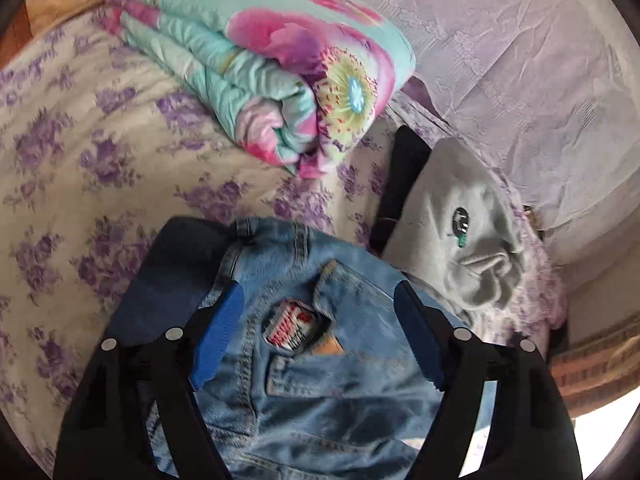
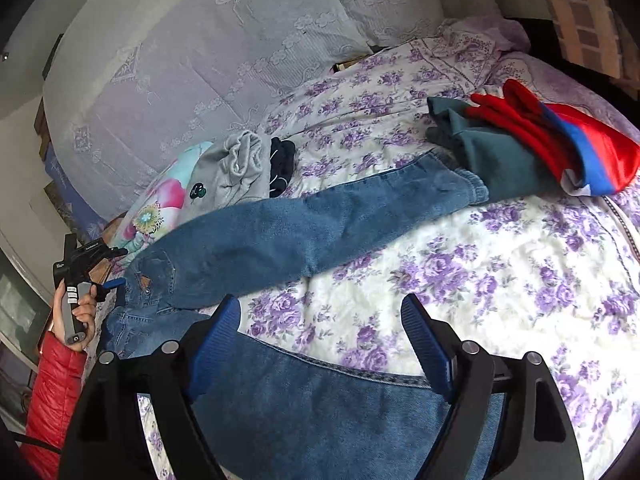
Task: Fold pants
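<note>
Floral bedspread [image 2: 500,280] bears jeans [image 2: 280,236] under both wide-open, empty grippers [image 1: 318,316] [image 2: 320,332].

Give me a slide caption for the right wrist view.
Open right hand-held gripper above blue denim jeans spread across a purple-flowered bedspread, red and green clothes beyond.

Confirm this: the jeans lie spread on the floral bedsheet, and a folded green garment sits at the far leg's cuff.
Wrong in one respect: the jeans lie on the floral bedsheet, but the green garment at the cuff is crumpled, not folded, as the right wrist view shows.
</note>
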Demonstrator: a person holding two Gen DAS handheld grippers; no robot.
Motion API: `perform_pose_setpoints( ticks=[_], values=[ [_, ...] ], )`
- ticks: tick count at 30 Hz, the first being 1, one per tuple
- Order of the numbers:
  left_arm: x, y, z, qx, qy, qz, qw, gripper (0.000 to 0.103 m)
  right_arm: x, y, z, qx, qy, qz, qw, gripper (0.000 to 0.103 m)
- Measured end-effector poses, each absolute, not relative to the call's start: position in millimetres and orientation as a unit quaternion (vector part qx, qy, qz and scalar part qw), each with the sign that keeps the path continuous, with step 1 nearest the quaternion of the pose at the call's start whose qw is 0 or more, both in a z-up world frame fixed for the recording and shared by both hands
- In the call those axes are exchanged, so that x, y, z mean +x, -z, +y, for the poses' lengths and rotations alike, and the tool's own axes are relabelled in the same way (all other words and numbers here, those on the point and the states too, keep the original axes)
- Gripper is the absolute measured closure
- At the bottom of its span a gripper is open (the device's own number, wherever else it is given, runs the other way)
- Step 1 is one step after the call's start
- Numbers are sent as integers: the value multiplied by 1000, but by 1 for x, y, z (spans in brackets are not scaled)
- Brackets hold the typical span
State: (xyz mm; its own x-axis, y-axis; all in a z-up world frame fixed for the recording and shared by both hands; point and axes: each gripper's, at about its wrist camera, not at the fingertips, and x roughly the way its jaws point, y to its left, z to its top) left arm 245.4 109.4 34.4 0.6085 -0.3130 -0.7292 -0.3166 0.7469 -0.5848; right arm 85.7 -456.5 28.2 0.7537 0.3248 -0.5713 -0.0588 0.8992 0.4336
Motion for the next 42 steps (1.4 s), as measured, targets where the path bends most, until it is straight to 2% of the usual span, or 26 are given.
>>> perform_pose_setpoints(
  ticks=[2, 6, 14, 21, 27, 28, 29, 30, 31, 34, 37, 38, 39, 40, 41, 42],
  values=[
    [226, -40, 103, -319, 54, 455, 829, 27, 75, -23, -464, 194, -97, 338, 916, 14],
    [153, -43, 106, -219, 31, 460, 860, 22, 49, -6, -474, 218, -104, 343, 908, 14],
    [34, -7, 135, -304, 65, 476, 823, 22, -9, -3, -462, 236, -143, 329, 903, 14],
    [52, 29, 127, -350, 53, 454, 818, 22, -47, 0, -439, 231, -175, 351, 890, 14],
    [75, 30, 127, -362, 30, 415, 834, 24, -68, 29, -445, 308, -180, 384, 852, 14],
    [74, 30, 128, -355, 24, 410, 840, 31, -68, 36, -447, 322, -172, 390, 846, 14],
    [74, 30, 128, -344, 12, 407, 846, 48, -66, 43, -450, 337, -165, 394, 839, 14],
    [72, 31, 128, -335, -1, 406, 851, 55, -62, 50, -453, 355, -158, 398, 831, 14],
    [70, 32, 130, -330, -11, 406, 852, 68, -59, 55, -456, 371, -150, 398, 826, 14],
    [67, 35, 141, -336, -2, 408, 849, 80, -44, 56, -463, 396, -131, 383, 824, 14],
    [67, 37, 147, -349, 10, 411, 842, 83, -21, 59, -465, 389, -113, 373, 835, 15],
    [67, 37, 147, -349, 10, 411, 842, 84, -14, 60, -465, 380, -103, 370, 841, 17],
    [66, 35, 147, -349, 8, 410, 843, 85, -8, 59, -465, 369, -93, 369, 848, 26],
    [65, 32, 145, -344, 6, 409, 845, 86, -3, 59, -468, 358, -87, 369, 853, 50],
    [63, 26, 142, -335, 5, 407, 850, 87, 3, 58, -469, 350, -91, 372, 855, 69],
    [60, 19, 140, -327, 7, 401, 856, 88, 9, 57, -473, 350, -103, 372, 853, 96]
  ],
)
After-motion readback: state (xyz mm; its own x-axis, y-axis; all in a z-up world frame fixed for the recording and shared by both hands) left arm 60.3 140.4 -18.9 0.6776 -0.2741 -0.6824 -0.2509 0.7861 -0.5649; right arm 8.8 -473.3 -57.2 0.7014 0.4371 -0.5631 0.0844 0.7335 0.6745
